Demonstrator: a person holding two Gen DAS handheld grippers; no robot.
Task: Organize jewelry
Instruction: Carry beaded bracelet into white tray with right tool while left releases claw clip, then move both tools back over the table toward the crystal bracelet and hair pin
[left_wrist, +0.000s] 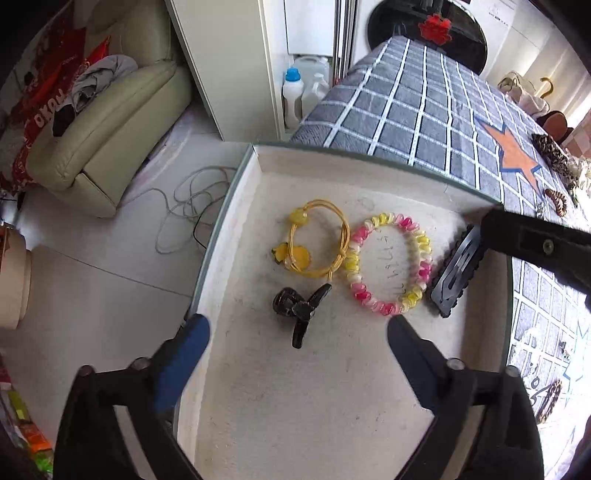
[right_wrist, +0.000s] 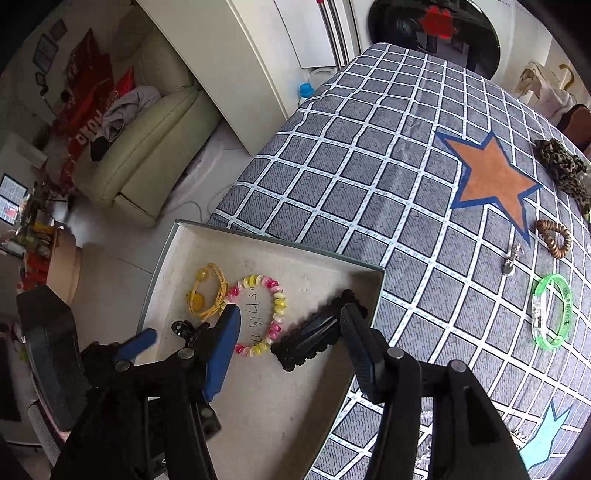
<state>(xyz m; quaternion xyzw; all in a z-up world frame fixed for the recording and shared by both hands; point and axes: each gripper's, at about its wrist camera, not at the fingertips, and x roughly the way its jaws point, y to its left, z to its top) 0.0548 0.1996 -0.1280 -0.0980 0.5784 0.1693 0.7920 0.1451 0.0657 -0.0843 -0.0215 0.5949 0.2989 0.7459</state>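
Observation:
A shallow cream box (left_wrist: 295, 387) (right_wrist: 266, 398) sits at the table's edge. In it lie a yellow hair tie (left_wrist: 314, 242) (right_wrist: 207, 295), a pink-and-yellow bead bracelet (left_wrist: 388, 264) (right_wrist: 258, 314), a small black claw clip (left_wrist: 299, 310) (right_wrist: 184, 328) and a black snap clip (left_wrist: 456, 273) (right_wrist: 317, 334). My left gripper (left_wrist: 295, 332) is open and empty above the box's near part. My right gripper (right_wrist: 291, 317) is open over the box, with the black snap clip lying between its fingers; it also shows in the left wrist view (left_wrist: 535, 243).
On the grey checked cloth (right_wrist: 369, 166) with an orange star (right_wrist: 491, 177) lie a green bangle (right_wrist: 552, 314), a brown coil hair tie (right_wrist: 554, 238), a leopard scrunchie (right_wrist: 561, 166) and a small silver piece (right_wrist: 511, 262). A cream sofa (left_wrist: 103, 125) and floor cable (left_wrist: 184, 206) lie left.

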